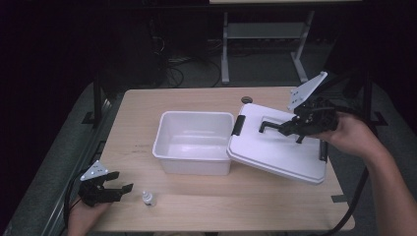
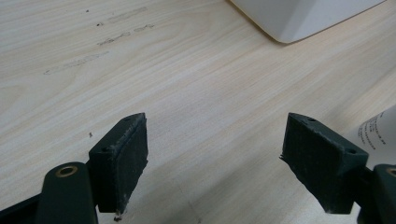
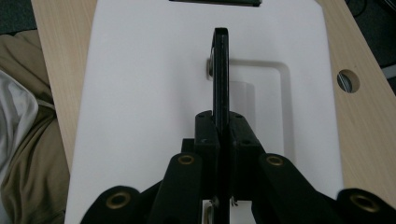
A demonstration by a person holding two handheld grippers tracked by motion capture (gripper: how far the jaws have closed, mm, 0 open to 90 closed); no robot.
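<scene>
White plastic lid [image 1: 280,147] hangs from my right gripper [image 1: 278,129], jaws clamped tight on its black handle [image 3: 220,70]; the handle's thin bar runs straight up between my pads in the right gripper view. Lid sits tilted, its left edge resting against the right rim of the open white bin [image 1: 194,142], its right side over the wooden table [image 1: 147,105]. I judge the step to be carrying the lid by its handle, either onto the bin or off it; I cannot tell which. Next move calls for a level, steady lift so the near edge clears the rim. My left gripper [image 1: 115,189] rests low at the table's near-left corner, jaws spread wide and empty, a small white bottle [image 1: 148,198] just beside it.
</scene>
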